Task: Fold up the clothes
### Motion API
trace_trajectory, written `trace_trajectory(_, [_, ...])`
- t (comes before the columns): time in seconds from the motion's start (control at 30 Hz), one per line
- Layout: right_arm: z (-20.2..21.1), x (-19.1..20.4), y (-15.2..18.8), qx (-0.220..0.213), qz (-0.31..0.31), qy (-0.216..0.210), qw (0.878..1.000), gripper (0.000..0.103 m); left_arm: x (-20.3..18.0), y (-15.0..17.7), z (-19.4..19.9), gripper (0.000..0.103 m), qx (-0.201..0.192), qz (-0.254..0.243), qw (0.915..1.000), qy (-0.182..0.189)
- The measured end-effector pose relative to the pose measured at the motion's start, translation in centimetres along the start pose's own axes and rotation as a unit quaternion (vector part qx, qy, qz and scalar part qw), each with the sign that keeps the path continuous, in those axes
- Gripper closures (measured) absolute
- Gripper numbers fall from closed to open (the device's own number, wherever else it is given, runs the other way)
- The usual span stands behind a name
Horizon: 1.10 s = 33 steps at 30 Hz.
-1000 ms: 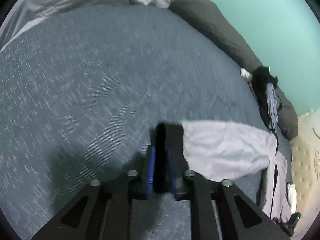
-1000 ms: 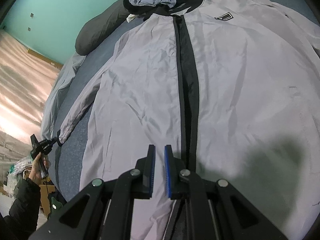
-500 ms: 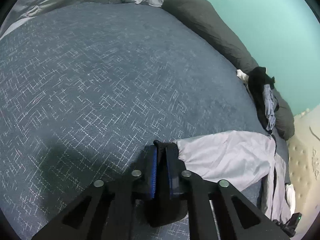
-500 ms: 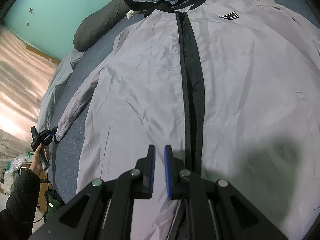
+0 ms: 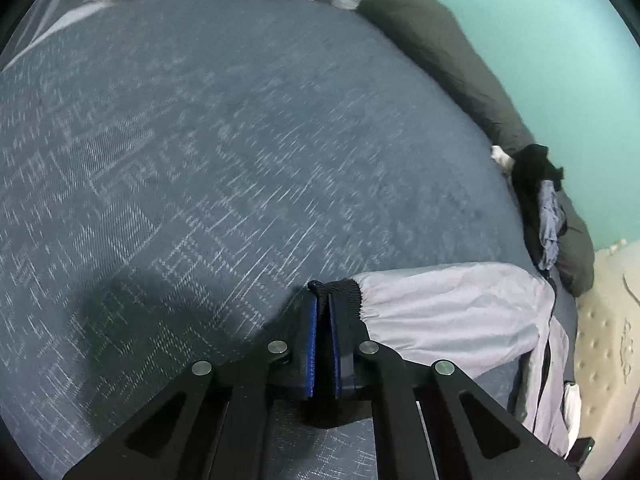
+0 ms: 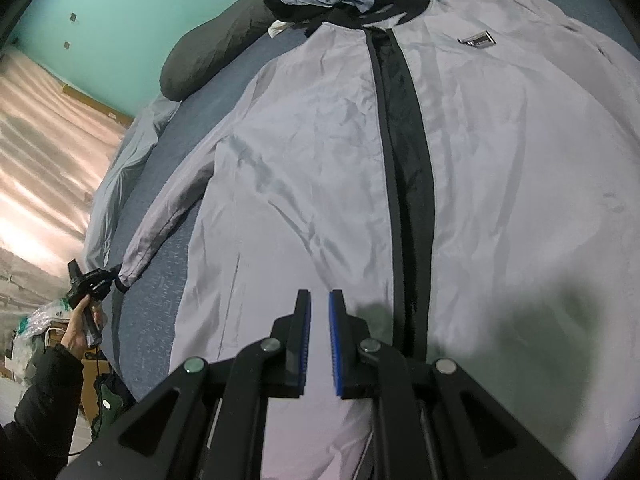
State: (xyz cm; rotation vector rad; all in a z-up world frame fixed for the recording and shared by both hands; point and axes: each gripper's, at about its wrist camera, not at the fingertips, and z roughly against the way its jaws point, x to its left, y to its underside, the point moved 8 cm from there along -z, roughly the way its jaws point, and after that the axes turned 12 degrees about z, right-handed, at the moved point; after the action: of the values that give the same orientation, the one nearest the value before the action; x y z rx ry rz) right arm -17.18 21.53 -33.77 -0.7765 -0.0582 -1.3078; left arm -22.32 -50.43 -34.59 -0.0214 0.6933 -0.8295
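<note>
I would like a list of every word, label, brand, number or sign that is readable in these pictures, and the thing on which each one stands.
No text can be read in either view.
Chest badge on the grey jacket: a small dark patch with light marks, too small and blurred to read.
Left wrist view: no lettering shows on the sleeve cuff or the blue bedspread.
</note>
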Motion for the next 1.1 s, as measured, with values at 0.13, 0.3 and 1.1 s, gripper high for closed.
trace_trajectory(0.13, [0.7,-0.6,-0.4,-0.004,0.001,0.006,1.000,0.094,-0.3,0.6,-0.1,0.096,-0.001,-0.012,0.9999,-0.010])
trace_trajectory(0.3, [0.3,-0.6,-0.8,0.007,0.014,0.013,1.000,0.094,-0.6,0.3,0.4,0.092,-0.009,-0.002,0.9999,-0.014])
trace_trajectory(1.1, [-1.3,-1.6,-11.1,-0.005,0.077,0.069,0.995,0.069,-25.3,9.0,-2.4,0.071,-0.020,-0.120,0.9887,0.087])
